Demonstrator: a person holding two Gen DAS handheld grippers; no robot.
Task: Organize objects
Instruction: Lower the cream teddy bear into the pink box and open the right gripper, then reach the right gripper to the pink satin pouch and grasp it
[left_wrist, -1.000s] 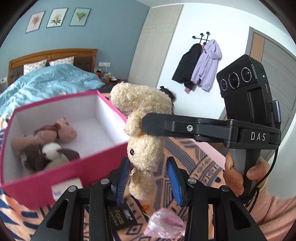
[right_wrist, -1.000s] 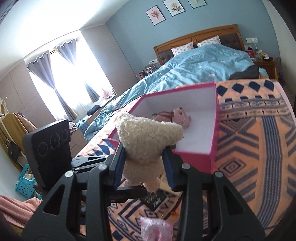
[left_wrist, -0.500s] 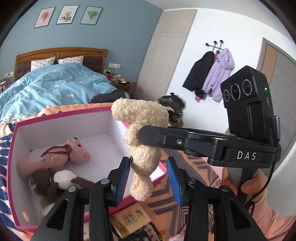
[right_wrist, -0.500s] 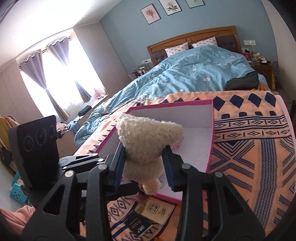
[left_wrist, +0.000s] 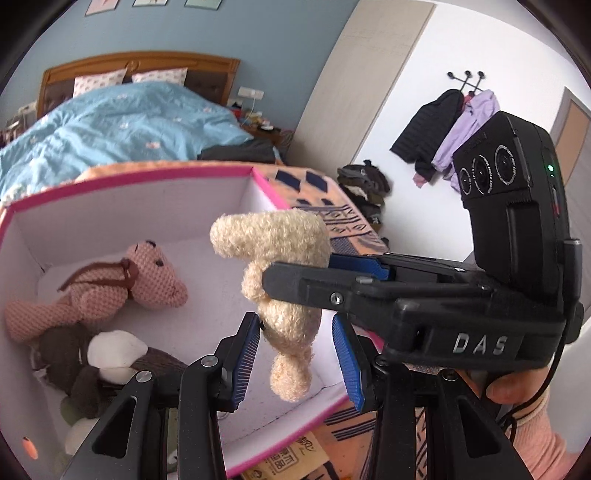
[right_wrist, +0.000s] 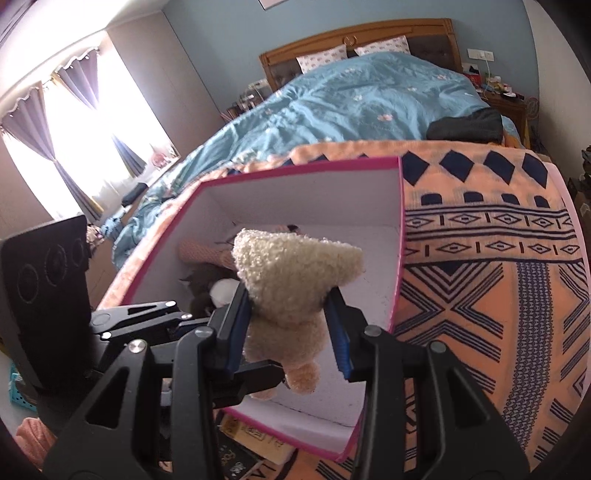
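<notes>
A cream plush toy (left_wrist: 288, 321) (right_wrist: 291, 280) hangs over the open pink box (left_wrist: 147, 177) (right_wrist: 303, 199). My right gripper (right_wrist: 288, 317) has both blue pads pressed on the toy's body, and its jaws are opening. In the left wrist view the right gripper (left_wrist: 299, 269) reaches in from the right. My left gripper (left_wrist: 295, 332) stands open around the toy's dangling lower end, with a gap at its right pad. A pink knitted bear (left_wrist: 122, 291) and a brown-and-white plush (left_wrist: 110, 354) lie inside the box.
The box sits on an orange patterned blanket (right_wrist: 480, 277) at the foot of a bed with a blue duvet (right_wrist: 351, 99). Printed packets (left_wrist: 291, 458) lie by the box's near wall. Coats (left_wrist: 450, 129) hang on the far wall. A hand (left_wrist: 517, 387) holds the right gripper.
Both grippers have moved with the cream toy from beside the box's near corner to above its inside, and a little lower. The box now fills more of both views.
</notes>
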